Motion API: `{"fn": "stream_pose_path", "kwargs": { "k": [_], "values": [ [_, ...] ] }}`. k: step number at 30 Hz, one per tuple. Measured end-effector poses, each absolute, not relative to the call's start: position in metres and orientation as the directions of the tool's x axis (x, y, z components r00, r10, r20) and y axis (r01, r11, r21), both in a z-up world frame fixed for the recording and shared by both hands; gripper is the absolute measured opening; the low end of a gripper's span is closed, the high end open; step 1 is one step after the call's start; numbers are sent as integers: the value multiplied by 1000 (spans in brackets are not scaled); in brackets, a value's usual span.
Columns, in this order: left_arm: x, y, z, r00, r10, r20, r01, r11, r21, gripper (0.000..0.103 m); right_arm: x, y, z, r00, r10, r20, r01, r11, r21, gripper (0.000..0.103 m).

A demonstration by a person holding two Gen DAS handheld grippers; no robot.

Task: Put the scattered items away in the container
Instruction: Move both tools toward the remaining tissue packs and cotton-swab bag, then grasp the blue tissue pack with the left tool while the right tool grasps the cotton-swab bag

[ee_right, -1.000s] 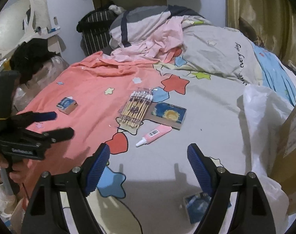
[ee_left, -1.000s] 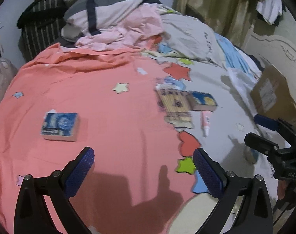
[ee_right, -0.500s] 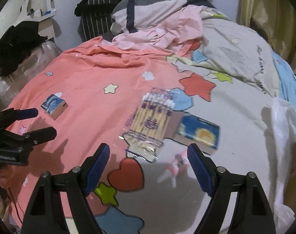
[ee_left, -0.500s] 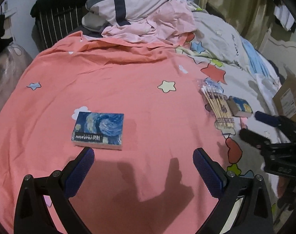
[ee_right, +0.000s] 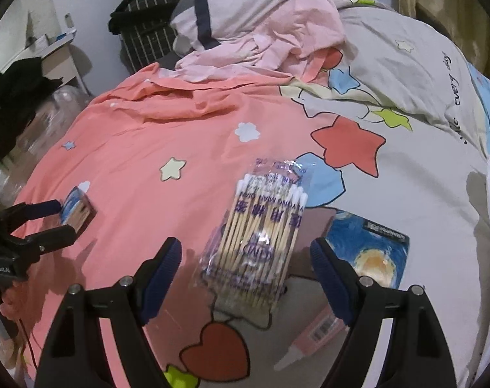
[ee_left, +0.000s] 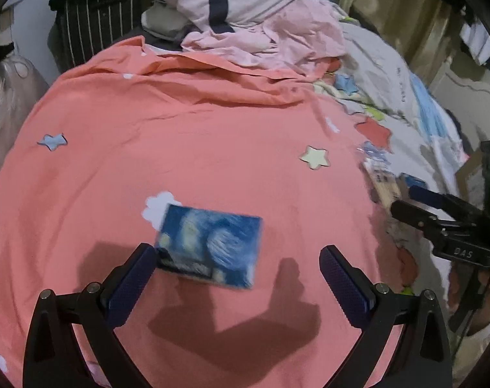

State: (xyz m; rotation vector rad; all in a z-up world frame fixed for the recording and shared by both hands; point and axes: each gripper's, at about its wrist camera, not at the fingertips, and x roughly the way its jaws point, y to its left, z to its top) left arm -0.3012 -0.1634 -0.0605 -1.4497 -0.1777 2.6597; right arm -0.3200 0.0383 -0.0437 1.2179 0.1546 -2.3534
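Left gripper (ee_left: 237,258): jaws spread wide, nothing between them, poised low over the blue starry-print box (ee_left: 209,247), whose near-left corner sits just beside the left finger. Right gripper (ee_right: 246,257): jaws likewise wide apart and empty, lined up on the cotton swab pack (ee_right: 256,242), which lies between the fingertips on the bedspread (ee_right: 180,123). Progress, judged: early stage; no item is held and none can be seen put away. The container itself is not identifiable in either view, so its place and contents cannot be told. Items outstanding: the blue starry-print box on the coral half of the spread; the cotton swab pack near the seam of coral and grey; a second blue box (ee_right: 369,249) with a yellow swirl, just beside the swab pack on its right; a pink tube (ee_right: 313,336) lying near the right finger, partly hidden by it. Surroundings: a heap of pink and grey bedding (ee_right: 261,26) at the far end of the bed, well apart from the items; a dark striped bag (ee_left: 96,16) behind it; curtains at the far right. Obstructions, judged: none over either target; the second blue box lies close to the swab pack's right edge and could be nudged when the jaws come together.
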Motion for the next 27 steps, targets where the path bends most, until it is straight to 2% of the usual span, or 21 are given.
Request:
{"fn": "stream_pose_path", "kwargs": {
  "k": [6, 12, 15, 17, 18, 20, 27],
  "values": [
    [-309, -175, -68, -521, 156, -839, -17, -985, -172, 103, -326, 35, -45, -480, -375, -793, 460, -878, 137, 79],
    [-318, -159, -82, -506, 97, -857, -60, -995, -76, 103, -337, 34, -59, -448, -370, -814, 444, -882, 156, 79],
    [-321, -154, -80, -536, 132, -834, -80, -991, -106, 102, -339, 35, -60, -455, -367, -812, 438, -886, 155, 79],
    [-324, -151, -81, -539, 143, -830, -87, -990, -114, 91, -339, 33, -61, -463, -357, -811, 440, -887, 139, 79],
    [-325, -148, -82, -543, 123, -831, -84, -992, -93, 89, -339, 32, -62, -466, -352, -812, 442, -888, 131, 79],
    [-322, -141, -81, -555, 89, -827, -93, -995, -44, 69, -339, 31, -63, -473, -343, -811, 441, -890, 119, 79],
    [-307, -136, -78, -564, 117, -818, -100, -992, -73, 68, -339, 29, -64, -493, -328, -806, 431, -897, 101, 79]
  ]
}}
